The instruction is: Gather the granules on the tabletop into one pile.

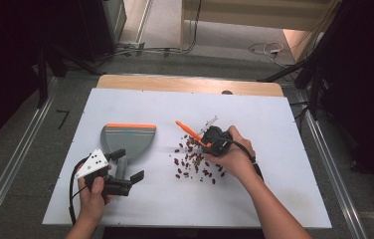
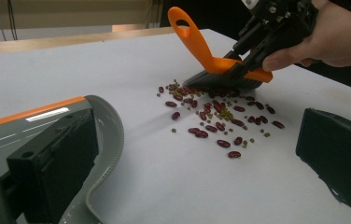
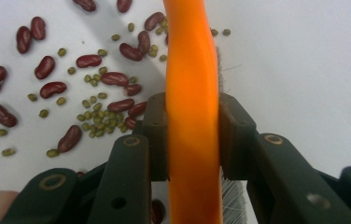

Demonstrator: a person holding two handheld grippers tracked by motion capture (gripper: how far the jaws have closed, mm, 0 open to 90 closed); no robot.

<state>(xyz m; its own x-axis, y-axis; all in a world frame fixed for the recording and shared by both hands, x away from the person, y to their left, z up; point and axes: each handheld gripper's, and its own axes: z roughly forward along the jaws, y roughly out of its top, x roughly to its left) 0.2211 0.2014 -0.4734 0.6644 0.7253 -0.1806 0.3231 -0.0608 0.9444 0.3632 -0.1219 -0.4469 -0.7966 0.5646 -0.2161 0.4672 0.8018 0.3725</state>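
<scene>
**Ana:** White tabletop, dark floor around it, cables trailing at the far end. Starting at the left, what's that hand doing?

**Ben:** Its left gripper sits at the handle of the grey dustpan with the orange lip. In the left gripper view one jaw lies against the pan's handle and the other stands well off to the side, so the jaws are wide and nothing is clamped.

**Ana:** How would the pan handle?

**Ben:** I'd judge it light, stiff plastic, and slick on this surface. Take it by the handle and press the lip flat, or it will skate away from the sweep.

**Ana:** And in the middle?

**Ben:** Loose beans, red ones mixed with tiny green ones, scattered between the pan and the right hand. They're hard and round, so they will likely roll or bounce if swept fast.

**Ana:** Then the right side.

**Ben:** The right gripper is clamped tight across the orange back of the small brush, bristles down at the far edge of the beans. That plastic looks smooth, so a grip low, just above the bristles, should keep it from twisting.
</scene>
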